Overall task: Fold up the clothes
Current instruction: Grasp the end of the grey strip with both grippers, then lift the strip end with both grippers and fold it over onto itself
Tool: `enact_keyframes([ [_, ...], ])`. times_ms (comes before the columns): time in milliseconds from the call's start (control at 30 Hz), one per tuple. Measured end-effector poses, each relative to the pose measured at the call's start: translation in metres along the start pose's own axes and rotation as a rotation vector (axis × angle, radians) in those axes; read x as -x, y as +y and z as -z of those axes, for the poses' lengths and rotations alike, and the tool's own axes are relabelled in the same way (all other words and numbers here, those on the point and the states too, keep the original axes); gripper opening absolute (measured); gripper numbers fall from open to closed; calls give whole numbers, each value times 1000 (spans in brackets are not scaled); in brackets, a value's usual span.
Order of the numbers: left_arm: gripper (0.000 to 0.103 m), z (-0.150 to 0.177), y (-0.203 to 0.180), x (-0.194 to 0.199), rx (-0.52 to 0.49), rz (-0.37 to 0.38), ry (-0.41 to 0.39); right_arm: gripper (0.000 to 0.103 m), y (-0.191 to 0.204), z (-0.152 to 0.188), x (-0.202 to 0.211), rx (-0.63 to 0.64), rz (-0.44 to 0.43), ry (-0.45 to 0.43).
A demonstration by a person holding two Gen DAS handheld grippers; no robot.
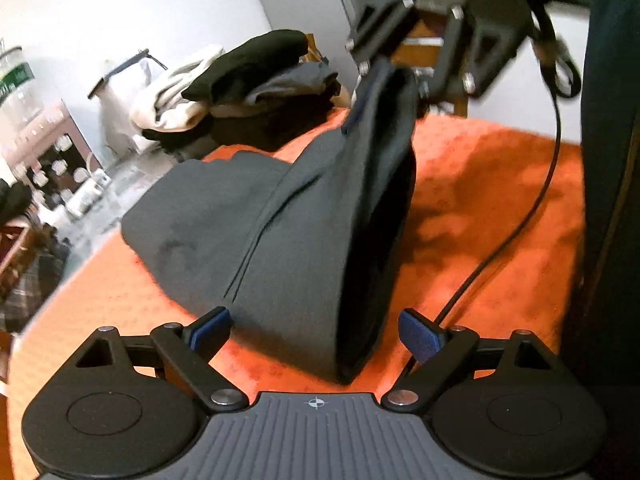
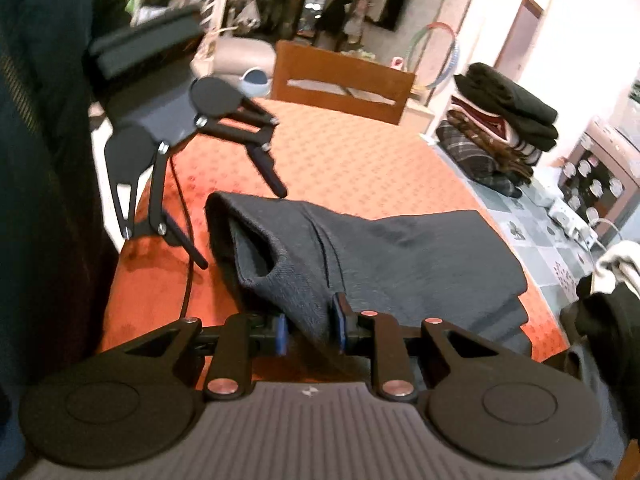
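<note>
A dark grey garment lies on the orange tablecloth, with one end pulled up into a peak. My right gripper pinches that raised end from above. In the right wrist view its blue pads are shut on a fold of the garment, and the right gripper holds it off the cloth. My left gripper stands open, wide, at the garment's near edge, with the fabric lying between its fingers but not pressed. From the right wrist the left gripper shows at the garment's far end.
A stack of folded clothes sits past the table's far edge. A wooden chair back stands at the table's end. A black cable trails over the cloth. The person's dark blue clothing fills one side.
</note>
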State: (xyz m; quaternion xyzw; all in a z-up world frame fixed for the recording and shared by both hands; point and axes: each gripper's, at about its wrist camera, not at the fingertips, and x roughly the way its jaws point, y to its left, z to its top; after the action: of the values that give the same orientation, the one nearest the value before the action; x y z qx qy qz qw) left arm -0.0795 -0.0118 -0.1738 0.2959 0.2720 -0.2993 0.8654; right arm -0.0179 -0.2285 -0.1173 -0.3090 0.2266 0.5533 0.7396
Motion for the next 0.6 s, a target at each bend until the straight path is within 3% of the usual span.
enact_keyframes([
  [133,94,3,-7,-3,-125,-51,-51,25,-8,-2,6,-61,9,-19],
  [333,91,4,-22,-24,-406,-173,-152,26,-24,1,13,-178,16,-54],
  [400,69,1,-22,-32,-452,-186,-163,26,-27,3,14,-203,10,-60],
  [467,55,-5,-18,-35,-432,-171,-168,27,-27,7,14,-205,14,-65],
  [533,49,-10,-11,-32,-381,-161,-175,35,-25,11,16,-198,26,-72],
  [600,45,-15,-6,-28,-336,-150,-177,63,-18,19,19,-164,62,-65],
])
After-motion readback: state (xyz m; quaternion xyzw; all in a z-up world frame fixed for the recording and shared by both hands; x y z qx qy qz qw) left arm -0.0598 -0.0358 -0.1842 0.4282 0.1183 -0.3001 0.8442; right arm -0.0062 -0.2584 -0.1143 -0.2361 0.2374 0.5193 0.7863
